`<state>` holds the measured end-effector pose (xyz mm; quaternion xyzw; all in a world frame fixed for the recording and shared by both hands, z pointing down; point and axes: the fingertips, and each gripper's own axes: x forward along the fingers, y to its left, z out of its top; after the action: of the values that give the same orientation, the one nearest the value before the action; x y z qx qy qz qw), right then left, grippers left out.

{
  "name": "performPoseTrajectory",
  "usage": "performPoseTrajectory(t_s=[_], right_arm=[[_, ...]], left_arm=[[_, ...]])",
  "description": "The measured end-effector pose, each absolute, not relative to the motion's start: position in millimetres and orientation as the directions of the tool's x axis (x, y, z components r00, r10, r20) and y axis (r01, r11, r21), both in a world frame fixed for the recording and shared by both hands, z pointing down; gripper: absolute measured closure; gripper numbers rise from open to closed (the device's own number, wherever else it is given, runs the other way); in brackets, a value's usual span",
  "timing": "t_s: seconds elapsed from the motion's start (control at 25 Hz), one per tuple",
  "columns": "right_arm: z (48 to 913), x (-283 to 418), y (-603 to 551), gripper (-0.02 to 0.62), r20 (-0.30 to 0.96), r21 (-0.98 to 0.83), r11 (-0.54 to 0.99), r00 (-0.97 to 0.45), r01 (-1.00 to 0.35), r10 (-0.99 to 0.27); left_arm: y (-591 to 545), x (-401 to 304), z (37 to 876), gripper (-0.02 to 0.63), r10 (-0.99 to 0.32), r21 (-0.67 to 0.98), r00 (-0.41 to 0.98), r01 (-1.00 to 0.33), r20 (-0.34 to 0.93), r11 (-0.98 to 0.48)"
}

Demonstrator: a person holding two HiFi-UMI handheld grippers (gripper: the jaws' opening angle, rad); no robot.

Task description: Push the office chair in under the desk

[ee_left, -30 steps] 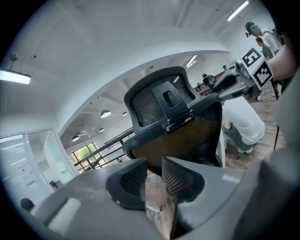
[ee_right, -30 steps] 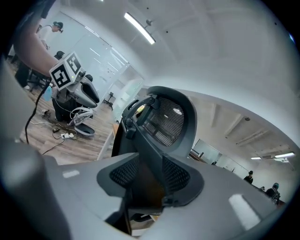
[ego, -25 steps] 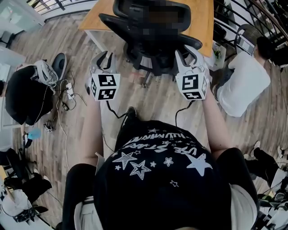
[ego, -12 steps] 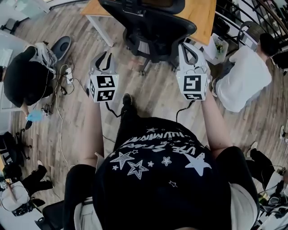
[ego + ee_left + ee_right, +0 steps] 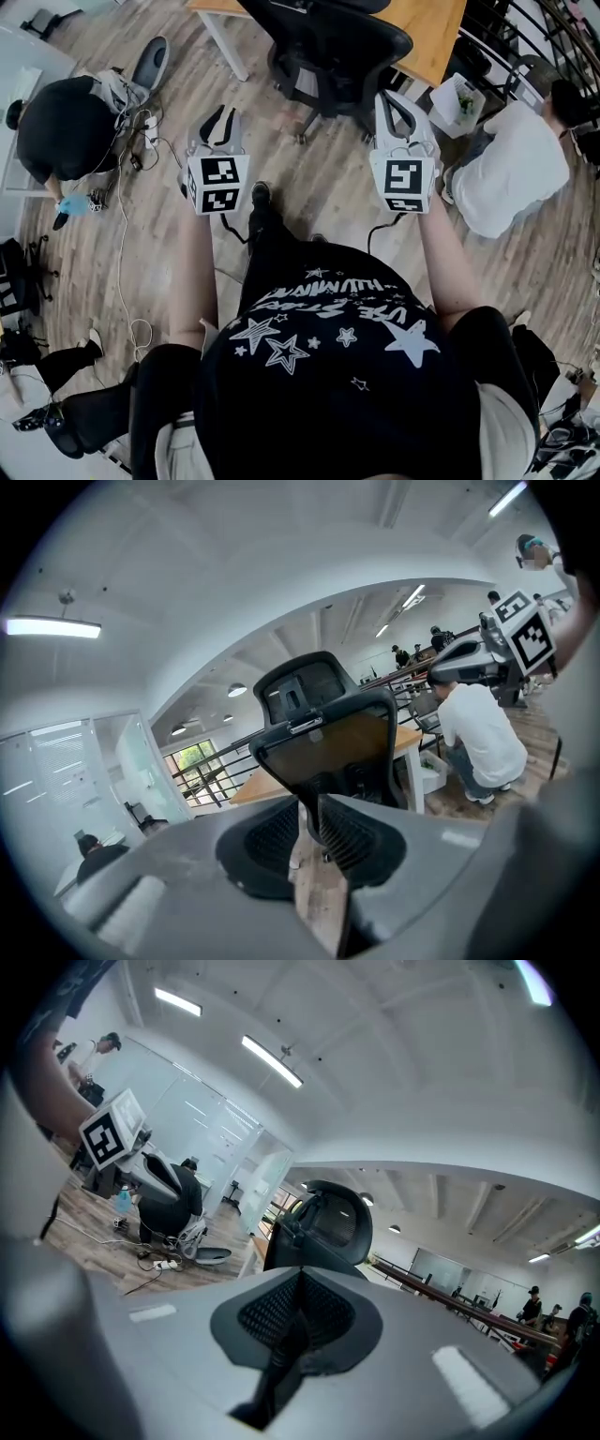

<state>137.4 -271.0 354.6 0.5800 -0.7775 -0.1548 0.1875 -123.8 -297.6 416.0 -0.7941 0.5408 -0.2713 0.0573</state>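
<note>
now, your left gripper (image 5: 223, 114) barely ajar, right gripper (image 5: 394, 98) closed tight, both empty, near the chair (image 5: 342, 42) at the desk (image 5: 433, 33)

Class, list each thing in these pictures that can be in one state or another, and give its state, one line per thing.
Chair: upright at the desk, backrest toward the person, neither gripper touching it; how far under it sits cannot be told.
Desk: standing, chair at its front edge.
Left gripper: jaws slightly apart, nothing between them.
Right gripper: jaws shut, empty.
</note>
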Motion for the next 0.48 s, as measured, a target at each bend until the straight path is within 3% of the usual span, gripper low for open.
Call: performPoseTrajectory(t_s=[0.48], right_arm=[[370, 122, -241, 0.594, 0.163, 0.438, 0.35, -0.309, -0.828, -0.937]], left_arm=[[-245, -135, 425, 0.531, -0.887, -0.341, 0.242, -0.857, 0.393, -0.385]])
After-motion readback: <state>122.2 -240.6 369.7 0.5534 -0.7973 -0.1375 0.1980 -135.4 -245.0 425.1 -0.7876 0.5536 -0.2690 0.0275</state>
